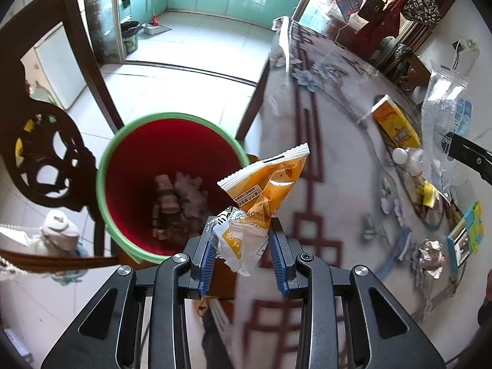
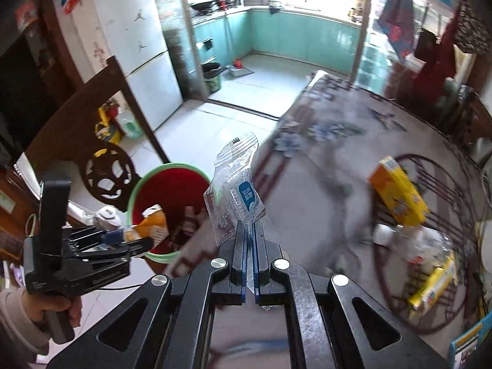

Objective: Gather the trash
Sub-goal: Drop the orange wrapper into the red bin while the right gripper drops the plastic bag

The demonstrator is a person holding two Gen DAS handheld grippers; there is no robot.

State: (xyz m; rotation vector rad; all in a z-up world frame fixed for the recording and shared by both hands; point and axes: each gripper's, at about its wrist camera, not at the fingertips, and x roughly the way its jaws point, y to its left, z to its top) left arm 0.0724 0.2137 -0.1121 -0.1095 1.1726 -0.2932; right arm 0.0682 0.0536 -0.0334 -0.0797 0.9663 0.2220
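Left wrist first: left gripper [image 1: 244, 233] pinches a crumpled orange snack wrapper [image 1: 266, 184] at the table's [image 1: 332, 129] left edge, beside the red bin [image 1: 160, 156] with a green rim; brownish scraps inside, hard to identify. Carved chair [image 1: 46, 153] stands beyond it. Yellow box [image 1: 395, 123] and foil ball [image 1: 429, 255] lie farther in.

Right wrist: right gripper [image 2: 249, 233], fingers closed tight on a clear plastic wrapper [image 2: 236, 193]. Tabletop blurred.
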